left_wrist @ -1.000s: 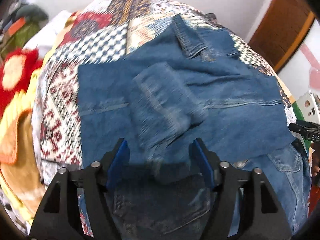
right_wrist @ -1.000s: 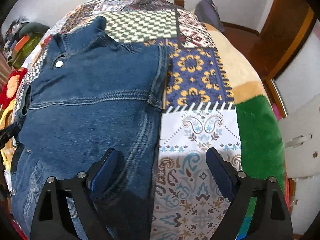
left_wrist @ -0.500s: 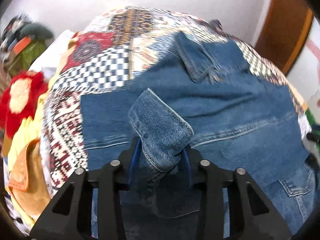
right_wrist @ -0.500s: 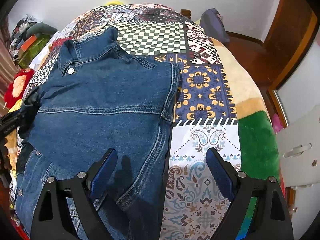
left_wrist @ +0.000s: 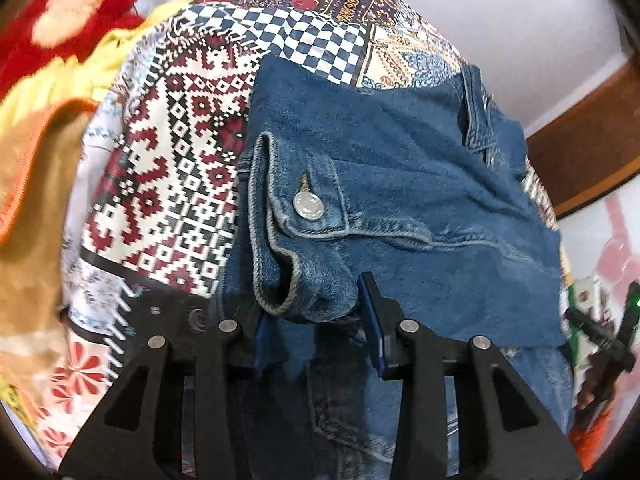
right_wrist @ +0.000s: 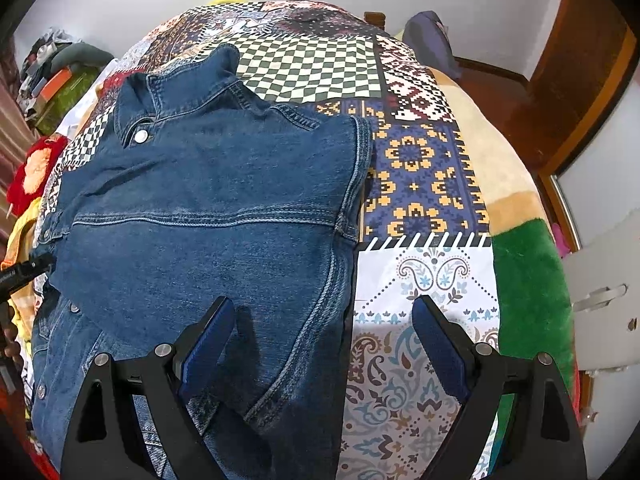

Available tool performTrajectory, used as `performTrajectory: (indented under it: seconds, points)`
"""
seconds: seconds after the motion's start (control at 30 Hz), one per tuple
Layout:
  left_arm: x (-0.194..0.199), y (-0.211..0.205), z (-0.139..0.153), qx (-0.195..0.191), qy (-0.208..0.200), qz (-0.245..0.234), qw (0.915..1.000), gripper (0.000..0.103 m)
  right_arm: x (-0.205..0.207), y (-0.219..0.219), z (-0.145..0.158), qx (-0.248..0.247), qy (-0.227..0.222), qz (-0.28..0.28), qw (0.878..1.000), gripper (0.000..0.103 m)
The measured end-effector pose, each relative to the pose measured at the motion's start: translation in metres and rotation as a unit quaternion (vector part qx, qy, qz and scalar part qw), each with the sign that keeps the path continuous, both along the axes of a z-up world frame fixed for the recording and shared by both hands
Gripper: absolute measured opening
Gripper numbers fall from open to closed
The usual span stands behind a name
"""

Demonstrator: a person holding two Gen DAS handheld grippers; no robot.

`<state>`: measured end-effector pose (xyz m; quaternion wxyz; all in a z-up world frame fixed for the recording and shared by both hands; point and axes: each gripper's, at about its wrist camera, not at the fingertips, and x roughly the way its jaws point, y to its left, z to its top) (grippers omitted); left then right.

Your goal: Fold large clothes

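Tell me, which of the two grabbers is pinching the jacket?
The left gripper: its jaws are squeezed on the jacket's cuff. The right gripper hangs wide open above the jacket's edge, gripping nothing.

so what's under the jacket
The jacket lies on a patchwork blanket, which shows all around its edges. The left gripper pinches the buttoned cuff, lying on top of the jacket. Whatever is directly beneath the denim is hidden.

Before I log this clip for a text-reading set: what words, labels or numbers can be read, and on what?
None can be read.
Metal button on the sleeve cuff held by the left gripper: embossing too blurred.
Denim jacket, patchwork blanket: patterns only, no lettering.
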<state>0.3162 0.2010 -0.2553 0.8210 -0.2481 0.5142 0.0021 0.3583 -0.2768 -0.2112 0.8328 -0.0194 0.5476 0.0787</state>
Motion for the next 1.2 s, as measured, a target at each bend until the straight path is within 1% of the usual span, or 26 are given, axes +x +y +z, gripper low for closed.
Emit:
performTrajectory:
  seconds: [0.03,0.07,0.1,0.17,0.2,0.23,0.27,0.3,0.33,0.4,0.43,0.53,0.63,0.7,0.8,0.9,0.97,1.07,1.1,1.13,1.17,1.2]
  points:
    - [0.001,0.0,0.001,-0.004,-0.001,0.002,1.0,0.038,0.0,0.001,0.0,-0.002,-0.001,0.001,1.0,0.089]
    - [0.003,-0.001,0.003,0.0,-0.001,0.002,1.0,0.038,0.0,0.001,0.001,-0.006,-0.002,0.002,1.0,0.089]
    - [0.005,-0.003,0.006,0.011,-0.001,0.0,0.9999,0.038,0.0,0.002,0.002,-0.008,-0.004,0.002,1.0,0.089]
    - [0.01,-0.009,0.014,0.055,0.001,-0.012,0.9984,0.043,0.0,0.002,0.004,-0.011,-0.007,0.002,1.0,0.089]
    - [0.011,-0.015,0.021,0.091,0.003,-0.022,0.9956,0.05,0.0,0.002,0.005,-0.012,-0.008,0.003,1.0,0.089]
    - [0.01,-0.017,0.025,0.118,0.001,-0.028,0.9926,0.058,0.001,0.002,0.006,-0.014,-0.011,0.004,1.0,0.089]
    - [0.01,-0.02,0.032,0.15,-0.005,-0.033,0.9882,0.063,0.002,0.002,0.008,-0.017,-0.014,0.006,1.0,0.089]
    - [0.009,-0.022,0.039,0.178,-0.013,-0.036,0.9833,0.072,0.003,0.002,0.01,-0.02,-0.017,0.008,1.0,0.089]
    - [0.006,-0.021,0.044,0.196,-0.02,-0.039,0.9797,0.079,0.005,0.003,0.012,-0.024,-0.022,0.009,0.999,0.089]
    - [0.005,-0.018,0.056,0.227,-0.035,-0.043,0.9724,0.086,0.008,0.003,0.015,-0.03,-0.03,0.009,0.999,0.089]
    - [0.007,-0.015,0.059,0.231,-0.037,-0.043,0.9714,0.088,0.011,0.004,0.017,-0.031,-0.034,0.01,0.999,0.089]
    - [0.018,-0.001,0.064,0.234,-0.036,-0.038,0.9708,0.088,0.019,0.005,0.025,-0.029,-0.042,0.016,0.999,0.089]
    - [0.035,0.012,0.064,0.227,-0.029,-0.028,0.973,0.088,0.026,0.004,0.034,-0.032,-0.056,0.016,0.998,0.089]
    - [0.046,0.021,0.06,0.217,-0.025,-0.023,0.9755,0.088,0.032,0.0,0.041,-0.024,-0.063,0.016,0.998,0.089]
    - [0.062,0.026,0.052,0.208,-0.018,-0.023,0.9777,0.088,0.044,-0.007,0.047,0.003,-0.066,0.013,0.998,0.089]
    - [0.076,0.031,0.038,0.182,-0.009,-0.027,0.9829,0.088,0.061,-0.011,0.041,0.015,-0.06,0.003,0.998,0.089]
    - [0.087,0.033,0.026,0.168,0.004,-0.025,0.9854,0.088,0.075,-0.013,0.03,0.022,-0.047,-0.002,0.999,0.089]
    - [0.102,0.036,0.008,0.148,0.019,-0.028,0.9884,0.088,0.095,-0.016,0.007,0.04,-0.016,-0.007,0.999,0.089]
    - [0.108,0.037,0.002,0.145,0.023,-0.028,0.9887,0.087,0.099,-0.016,0.001,0.042,-0.01,-0.008,0.999,0.087]
    - [0.111,0.037,0.0,0.148,0.023,-0.024,0.9884,0.078,0.104,-0.017,-0.006,0.048,-0.004,-0.007,0.999,0.083]
    - [0.114,0.038,-0.004,0.158,0.02,-0.016,0.9871,0.074,0.108,-0.017,-0.012,0.056,0.002,-0.002,0.998,0.073]
    - [0.118,0.04,-0.008,0.162,0.02,-0.01,0.9866,0.069,0.111,-0.017,-0.016,0.061,0.007,0.002,0.998,0.065]
